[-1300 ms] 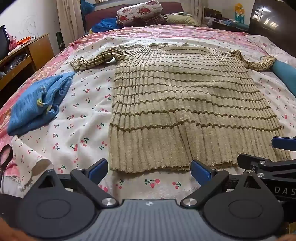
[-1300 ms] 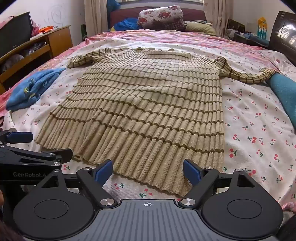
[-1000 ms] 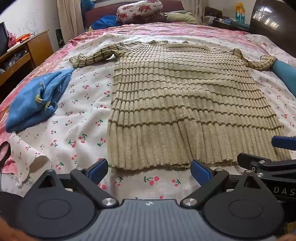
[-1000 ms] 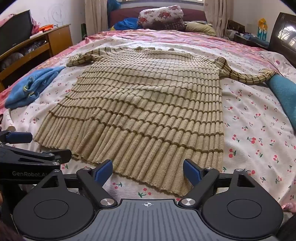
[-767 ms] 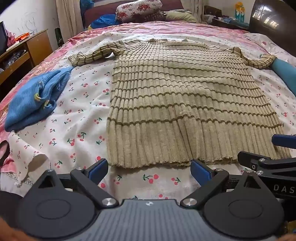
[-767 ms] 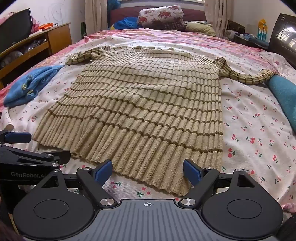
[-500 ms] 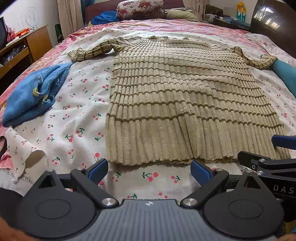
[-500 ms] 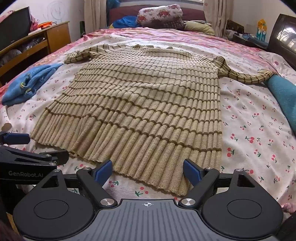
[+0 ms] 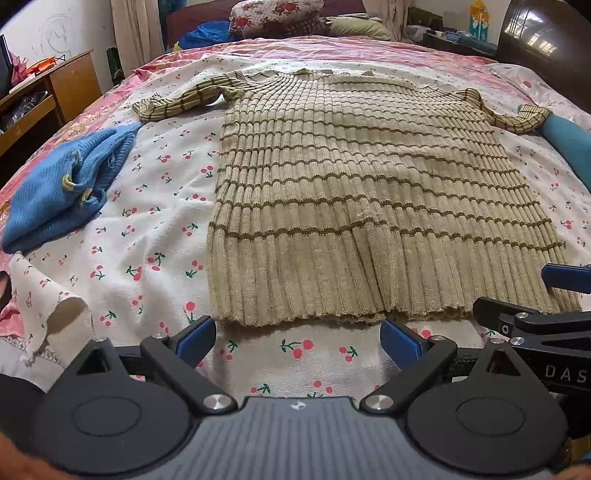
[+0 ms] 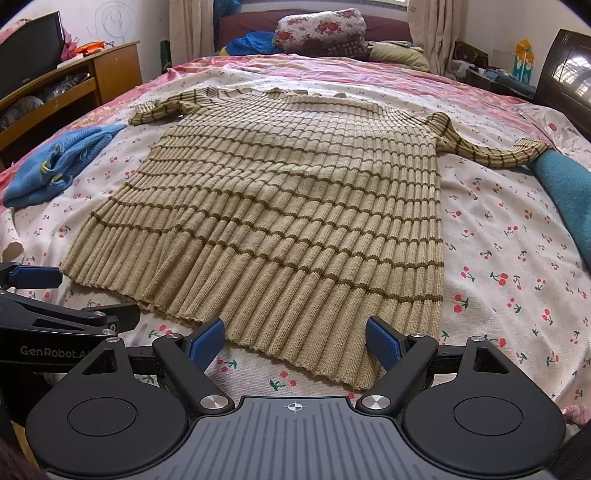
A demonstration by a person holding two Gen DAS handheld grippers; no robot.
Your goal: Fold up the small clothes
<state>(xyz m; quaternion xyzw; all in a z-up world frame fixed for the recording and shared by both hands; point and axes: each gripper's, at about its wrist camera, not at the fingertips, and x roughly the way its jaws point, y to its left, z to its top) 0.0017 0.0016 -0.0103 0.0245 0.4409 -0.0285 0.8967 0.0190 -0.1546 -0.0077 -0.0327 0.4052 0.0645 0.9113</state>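
Observation:
A beige ribbed sweater with thin brown stripes (image 9: 354, 192) (image 10: 295, 206) lies flat on the bed, hem toward me, both sleeves spread out to the sides. My left gripper (image 9: 297, 338) hovers open just short of the hem's left part, nothing between its blue pads. My right gripper (image 10: 295, 341) is open too, low over the hem's right corner, with the knit edge between and under its fingers. Each gripper shows at the edge of the other's view.
A crumpled blue knit garment (image 9: 62, 184) lies left of the sweater on the cherry-print sheet (image 9: 147, 229). A teal cloth (image 10: 565, 188) lies at the right by the sleeve cuff. Wooden desk (image 10: 85, 81) at far left; pillows (image 10: 321, 26) at the bed's head.
Both grippers have dropped slightly and crept forward toward the hem. Both stay open; the sweater has not moved.

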